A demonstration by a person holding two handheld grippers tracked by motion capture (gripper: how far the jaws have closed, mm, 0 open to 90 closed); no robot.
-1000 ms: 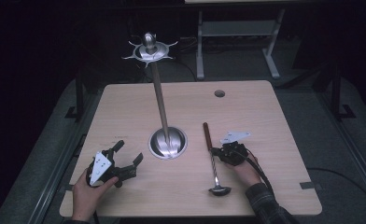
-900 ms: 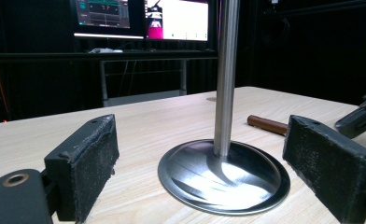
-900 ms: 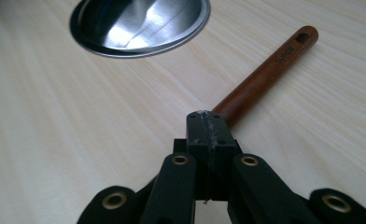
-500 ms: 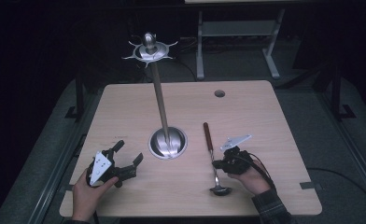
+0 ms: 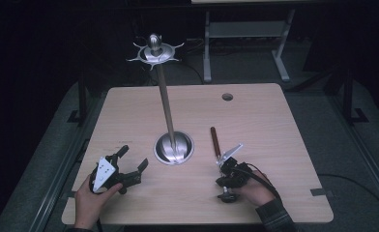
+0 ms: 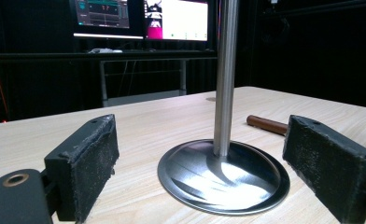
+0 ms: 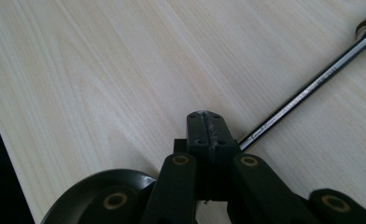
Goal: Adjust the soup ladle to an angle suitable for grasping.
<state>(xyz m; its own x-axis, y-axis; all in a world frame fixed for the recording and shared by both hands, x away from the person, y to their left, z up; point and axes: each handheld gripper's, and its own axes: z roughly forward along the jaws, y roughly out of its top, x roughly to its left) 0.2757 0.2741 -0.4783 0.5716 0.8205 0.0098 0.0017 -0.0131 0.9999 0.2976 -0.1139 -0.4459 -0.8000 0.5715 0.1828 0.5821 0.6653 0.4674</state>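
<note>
- Steel and wood are what you are working with: the ladle (image 5: 218,159) is lying on the table (image 5: 274,125) to the right of the stand's base (image 5: 174,147), its brown wooden handle pointing away from you and its dark bowl nearest your right hand.
- You are now clamping the right gripper (image 5: 226,170) onto the ladle's shaft; in the right gripper view the jaws are pressed flat together over the bright shaft (image 7: 307,88), with the bowl (image 7: 97,196) sitting low at the left.
- Compared with a second ago, your right hand is sitting closer to you, down by the bowl end; it was beside the middle of the ladle then, and half a second ago it was already sliding that way.
- I judge this as the grasp being completed, so lifting is likely the next step, perhaps toward the hooks (image 5: 154,52) at the top of the stand.
- You are keeping the left gripper (image 5: 129,166) spread wide and empty, resting low on the table left of the base, unchanged from both earlier frames; its two pads (image 6: 90,158) are framing the pole (image 6: 225,74).
- The ladle itself is lying where it lay before.
</note>
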